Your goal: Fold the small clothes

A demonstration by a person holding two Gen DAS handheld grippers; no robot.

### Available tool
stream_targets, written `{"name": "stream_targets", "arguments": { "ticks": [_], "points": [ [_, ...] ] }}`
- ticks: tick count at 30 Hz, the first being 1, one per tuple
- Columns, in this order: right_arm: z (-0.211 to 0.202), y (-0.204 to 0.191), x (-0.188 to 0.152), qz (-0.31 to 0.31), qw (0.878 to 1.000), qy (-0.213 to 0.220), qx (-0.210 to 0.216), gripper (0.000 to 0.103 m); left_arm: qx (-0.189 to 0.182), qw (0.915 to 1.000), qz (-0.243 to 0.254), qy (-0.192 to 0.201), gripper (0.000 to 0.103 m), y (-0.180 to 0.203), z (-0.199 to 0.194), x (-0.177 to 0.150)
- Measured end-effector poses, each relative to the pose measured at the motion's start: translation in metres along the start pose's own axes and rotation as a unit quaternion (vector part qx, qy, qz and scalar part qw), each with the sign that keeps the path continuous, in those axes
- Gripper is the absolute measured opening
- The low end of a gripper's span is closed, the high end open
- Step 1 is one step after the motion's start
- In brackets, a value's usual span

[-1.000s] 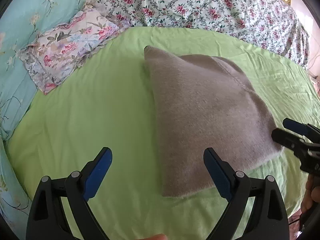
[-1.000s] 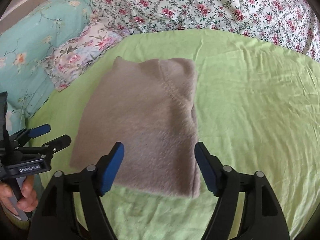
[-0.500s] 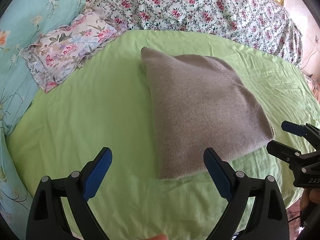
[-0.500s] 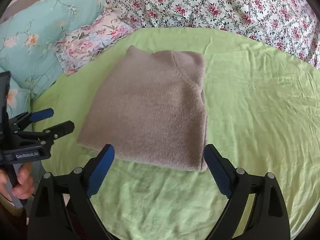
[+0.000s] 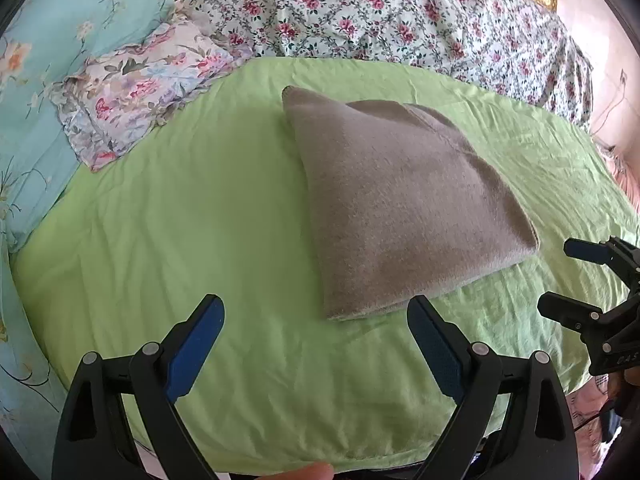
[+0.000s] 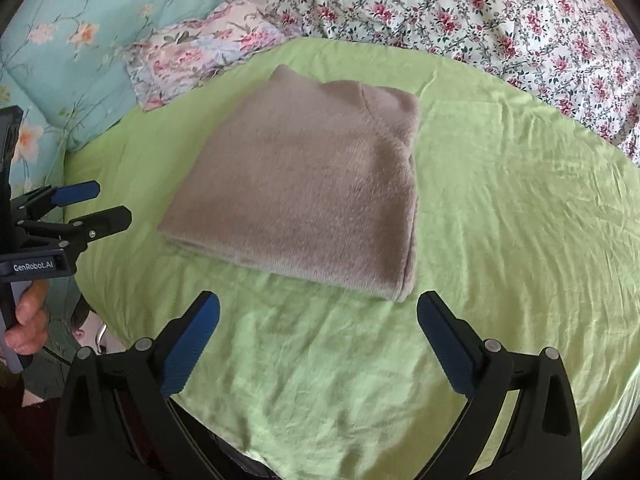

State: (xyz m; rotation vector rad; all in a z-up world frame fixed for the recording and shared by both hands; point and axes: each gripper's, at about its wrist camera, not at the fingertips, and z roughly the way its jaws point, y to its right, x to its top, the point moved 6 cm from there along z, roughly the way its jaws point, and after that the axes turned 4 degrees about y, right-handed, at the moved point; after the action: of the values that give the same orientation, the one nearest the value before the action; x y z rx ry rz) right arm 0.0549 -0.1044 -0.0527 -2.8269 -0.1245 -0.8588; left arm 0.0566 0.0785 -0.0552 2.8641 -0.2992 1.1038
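Note:
A folded grey-brown fuzzy garment (image 5: 400,208) (image 6: 304,184) lies flat on the green sheet (image 5: 180,240) (image 6: 520,220). My left gripper (image 5: 314,308) hovers just short of its near edge, open, with nothing between the blue pads. Seen from the right wrist, the left gripper (image 6: 108,204) is off the garment's left side and clear of it. My right gripper (image 6: 319,302) hangs over bare sheet in front of the garment; its jaws are opening wide and hold nothing. From the left wrist, the right gripper (image 5: 568,280) stands to the right of the garment.
A small floral pillow (image 5: 136,88) (image 6: 200,56) and a teal quilt (image 5: 48,40) (image 6: 72,52) lie at the back left. A rose-patterned bedspread (image 5: 380,12) (image 6: 480,12) runs along the back. A hand (image 6: 24,320) grips the left gripper's handle. The sheet's edge falls away near me.
Both grippers have drawn back from the garment, which now lies clear beyond their fingertips. The right gripper's jaws have spread wider. The garment has stayed in place.

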Motion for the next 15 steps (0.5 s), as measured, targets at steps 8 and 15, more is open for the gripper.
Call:
{"name": "stream_targets", "arguments": {
  "ticks": [8,15],
  "points": [
    [-0.002,-0.001,0.0,0.0,1.0,0.001,0.0,0.099,-0.005,0.9997,0.022,0.005,0.093,0.011,0.001,0.006],
    [-0.005,0.001,0.01,-0.011,1.0,0.004,-0.006,0.099,-0.008,0.9992,0.039,0.006,0.093,0.015,0.005,0.013]
  ]
}}
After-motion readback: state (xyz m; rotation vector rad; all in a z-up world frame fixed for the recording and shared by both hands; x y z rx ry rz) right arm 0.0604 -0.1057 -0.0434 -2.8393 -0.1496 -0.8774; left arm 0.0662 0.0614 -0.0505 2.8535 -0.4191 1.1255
